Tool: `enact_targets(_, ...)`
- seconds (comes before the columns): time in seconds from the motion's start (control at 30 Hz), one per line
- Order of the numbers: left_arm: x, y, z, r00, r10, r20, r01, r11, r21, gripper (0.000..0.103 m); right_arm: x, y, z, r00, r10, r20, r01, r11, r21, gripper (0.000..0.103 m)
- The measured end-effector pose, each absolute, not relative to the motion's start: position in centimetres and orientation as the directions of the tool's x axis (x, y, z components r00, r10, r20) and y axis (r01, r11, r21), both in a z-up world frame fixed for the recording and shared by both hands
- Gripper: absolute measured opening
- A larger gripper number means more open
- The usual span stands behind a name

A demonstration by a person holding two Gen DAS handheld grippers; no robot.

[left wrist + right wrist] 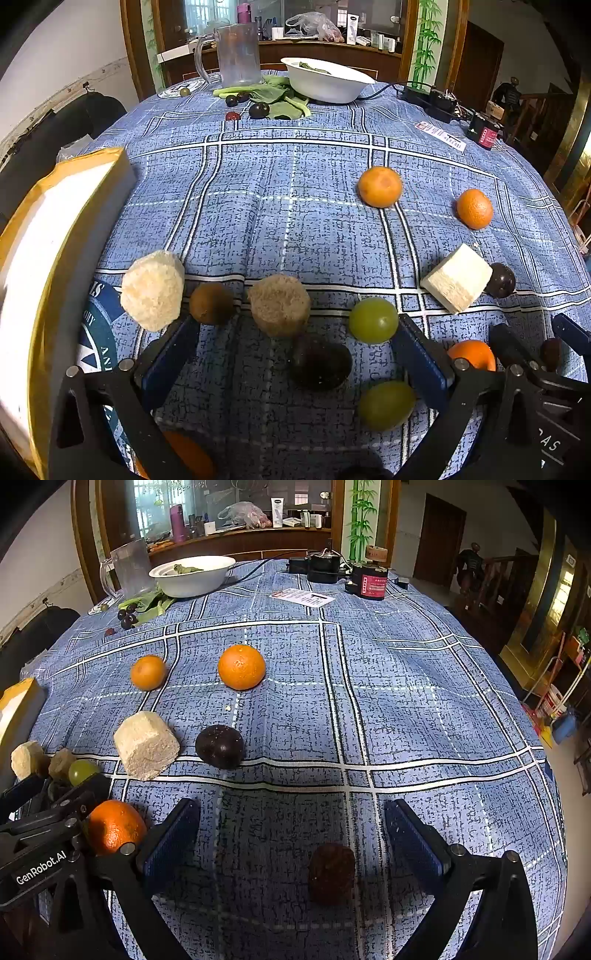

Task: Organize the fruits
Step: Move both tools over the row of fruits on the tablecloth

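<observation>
Both grippers hover, jaws apart and empty, over fruit scattered on the counter.

The left gripper (291, 354) has its jaws wide apart over a dark plum (320, 363), which lies just this side of the tan block (279, 304), long axis running roughly jaw to jaw. A green grape (373, 319) sits close by the right jaw, and a second grape (386, 405) lies nearer the camera. The right gripper (291, 849), jaws likewise wide and empty, frames a brown date (332, 873) that looks to stand upright on end. Likely risks: the round fruit rolling off when nudged, the left jaws catching a grape along with the plum, or the date toppling if pinched high.
</observation>
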State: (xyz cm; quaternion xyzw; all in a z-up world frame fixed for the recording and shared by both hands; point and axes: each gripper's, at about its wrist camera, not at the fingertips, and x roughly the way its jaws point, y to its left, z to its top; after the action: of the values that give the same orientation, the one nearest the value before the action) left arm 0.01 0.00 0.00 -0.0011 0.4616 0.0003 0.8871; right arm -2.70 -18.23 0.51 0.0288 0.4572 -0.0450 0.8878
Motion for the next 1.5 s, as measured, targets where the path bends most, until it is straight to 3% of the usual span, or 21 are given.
enact_targets(0.9,0.1,0.0,0.0,0.568,0.001,-0.823,0.001,1.0,0.001,0.103,-2.8,-18.3,0.6,0.582,-0.053,-0.811,0.106,0.994,0.011,0.102)
enact_targets(1.17,-0.5,1.6,0.3,0.495,-0.087,-0.864,0.09,0.995,-0.049,0.103,-2.5,-18.0,1.1,0.512,-0.052,-0.858,0.123,0.992,0.014,0.102)
enact_targets(1.27,-2.1,2.5,2.1,0.537,-0.174,-0.825,0.068,0.984,-0.164,0.103,-2.9,-18.0,0.9,0.528,-0.046,-0.848,0.103,0.995,0.01,0.102)
enact_targets(1.5,-7.6,4.9,7.4,0.698,-0.087,-0.711,0.016,0.994,-0.107,0.103,-3.5,-18.1,1.1,0.534,-0.062,-0.843,0.127,0.992,0.008,0.102)
